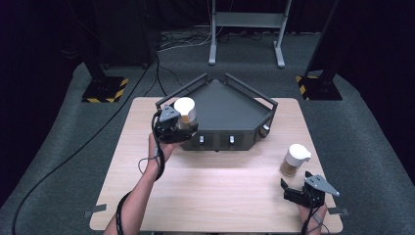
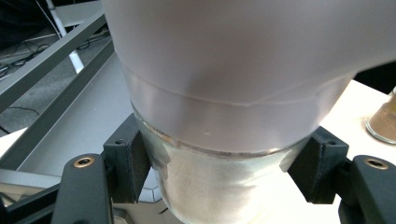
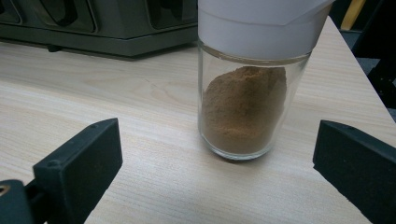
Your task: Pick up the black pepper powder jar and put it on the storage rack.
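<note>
Over the wooden table (image 1: 215, 191), left tool (image 1: 177, 128) pinches a white-capped jar (image 1: 186, 113); right tool (image 1: 299, 195) gapes.

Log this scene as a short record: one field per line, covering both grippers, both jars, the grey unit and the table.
left gripper: shut on the white-lidded jar, held at the grey unit's left front corner
right gripper: open, jaws wide, just short of the spice jar
spice jar: upright on the table, white lid, brown powder inside
grey unit: railed tray top, controls on the front face
table: light wood
</note>
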Available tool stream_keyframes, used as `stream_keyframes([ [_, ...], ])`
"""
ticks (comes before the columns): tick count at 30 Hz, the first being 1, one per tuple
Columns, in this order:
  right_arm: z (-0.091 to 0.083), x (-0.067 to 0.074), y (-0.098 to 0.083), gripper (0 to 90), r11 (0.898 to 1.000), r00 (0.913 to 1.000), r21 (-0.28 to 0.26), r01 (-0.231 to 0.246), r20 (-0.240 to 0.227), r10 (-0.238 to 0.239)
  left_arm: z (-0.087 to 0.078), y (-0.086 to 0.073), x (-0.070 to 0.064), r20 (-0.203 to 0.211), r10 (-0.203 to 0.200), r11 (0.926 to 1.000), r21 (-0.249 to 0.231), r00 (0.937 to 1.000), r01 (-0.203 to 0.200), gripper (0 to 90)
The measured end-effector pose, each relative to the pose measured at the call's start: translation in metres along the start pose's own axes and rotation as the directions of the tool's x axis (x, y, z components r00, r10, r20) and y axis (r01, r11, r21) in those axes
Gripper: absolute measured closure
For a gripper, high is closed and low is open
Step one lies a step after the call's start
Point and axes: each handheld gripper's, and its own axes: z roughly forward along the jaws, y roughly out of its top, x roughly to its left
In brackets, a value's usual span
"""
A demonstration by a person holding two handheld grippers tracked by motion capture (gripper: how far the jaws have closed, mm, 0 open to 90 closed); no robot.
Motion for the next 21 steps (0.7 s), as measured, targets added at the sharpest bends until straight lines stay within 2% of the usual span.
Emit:
stream_keyframes([
  [7, 0.0, 0.0, 0.0, 0.4, 1.0, 1.0, 0.001, 0.0, -0.001, 0.0, 0.007, 0.005, 0.003, -0.016, -0.004, 1.0, 0.006, 0.9999, 0.004, 30.6],
  [21, 0.0, 0.0, 0.0, 0.4, 1.0, 1.0, 0.0, -0.002, 0.0, 0.002, 0.025, 0.004, 0.008, -0.06, -0.037, 0.9993, -0.002, 0.9975, 0.037, 30.6],
])
